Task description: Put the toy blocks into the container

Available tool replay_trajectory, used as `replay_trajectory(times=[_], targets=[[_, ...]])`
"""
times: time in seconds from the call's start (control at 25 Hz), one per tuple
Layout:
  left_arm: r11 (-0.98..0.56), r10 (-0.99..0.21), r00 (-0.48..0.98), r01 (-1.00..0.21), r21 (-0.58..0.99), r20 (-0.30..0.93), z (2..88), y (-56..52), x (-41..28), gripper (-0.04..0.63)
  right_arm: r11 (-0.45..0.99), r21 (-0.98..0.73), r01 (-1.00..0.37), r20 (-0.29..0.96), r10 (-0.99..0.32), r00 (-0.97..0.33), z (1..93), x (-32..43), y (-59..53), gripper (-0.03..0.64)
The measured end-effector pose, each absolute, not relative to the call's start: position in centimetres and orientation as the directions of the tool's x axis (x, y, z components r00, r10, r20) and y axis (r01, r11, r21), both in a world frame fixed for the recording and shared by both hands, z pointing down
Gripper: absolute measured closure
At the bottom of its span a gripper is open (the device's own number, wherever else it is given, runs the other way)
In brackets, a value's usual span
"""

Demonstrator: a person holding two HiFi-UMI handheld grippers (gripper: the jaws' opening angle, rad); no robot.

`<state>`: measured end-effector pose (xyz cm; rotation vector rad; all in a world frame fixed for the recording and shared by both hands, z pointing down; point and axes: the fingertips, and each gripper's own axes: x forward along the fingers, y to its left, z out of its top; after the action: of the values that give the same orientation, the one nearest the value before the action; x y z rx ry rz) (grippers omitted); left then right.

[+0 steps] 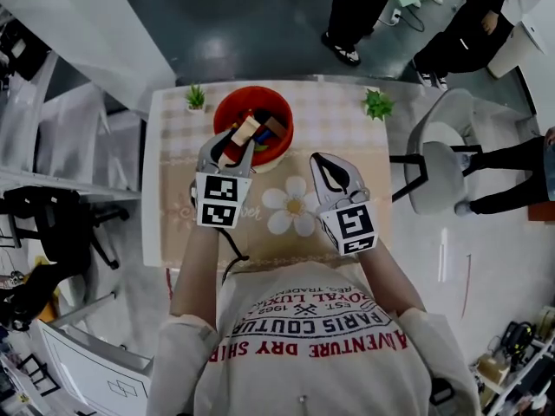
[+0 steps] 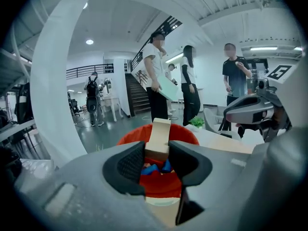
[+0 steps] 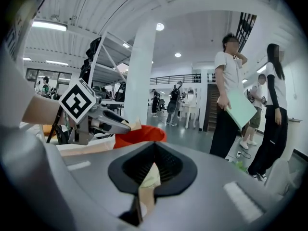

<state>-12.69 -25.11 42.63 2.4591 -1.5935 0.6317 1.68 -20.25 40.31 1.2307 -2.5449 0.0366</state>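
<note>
Left gripper view: claw (image 2: 157, 154) on block (image 2: 159, 134)

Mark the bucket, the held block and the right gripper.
bucket (image 1: 251, 90): head view, far rim.
block (image 2: 159, 136): left gripper view, its front face.
right gripper (image 1: 319, 161): head view, the closed tips.

A dark, glossy floor (image 1: 251, 24) is seen beyond the table (image 1: 347, 128), on whose tabletop a small green plant (image 1: 196, 98) is set at the far left corner and a second plant (image 1: 378, 105) at the far right corner. A grey chair (image 1: 438, 167) is placed just beside the tabletop's right edge. A broad white column (image 2: 57, 81), a dark staircase (image 2: 137, 93) and a railed balcony (image 2: 86, 71) are lit by round ceiling lamps (image 2: 89, 42)
</note>
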Motion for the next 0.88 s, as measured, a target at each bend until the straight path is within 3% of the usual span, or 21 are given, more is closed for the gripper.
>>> replay_trajectory(times=[0.28, 0.4, 0.8, 0.88], targets=[[-0.409, -0.819, 0.348, -0.912, -0.039, 0.456, 44.6, -25.3, -12.8, 0.431, 0.612, 0.103, -0.784, 0.303, -0.77, -0.561, 40.7, 1.9, -20.2, 0.615], [-0.412, -0.817, 0.364, -0.911, -0.011, 0.447, 44.3, -25.2, -12.8, 0.301, 0.607, 0.1, -0.789, 0.301, -0.774, -0.557, 40.6, 1.9, -20.0, 0.615], [-0.442, -0.859, 0.396, -0.893, -0.081, 0.325, 40.1, -22.1, -13.3, 0.295, 0.613, 0.127, -0.78, 0.265, -0.779, -0.569, 39.5, 0.7, -18.2, 0.615], [-0.45, -0.865, 0.407, -0.888, -0.098, 0.293, 38.9, -21.2, -13.5, 0.335, 0.624, 0.125, -0.771, 0.246, -0.773, -0.585, 39.0, 0.3, -17.6, 0.617]])
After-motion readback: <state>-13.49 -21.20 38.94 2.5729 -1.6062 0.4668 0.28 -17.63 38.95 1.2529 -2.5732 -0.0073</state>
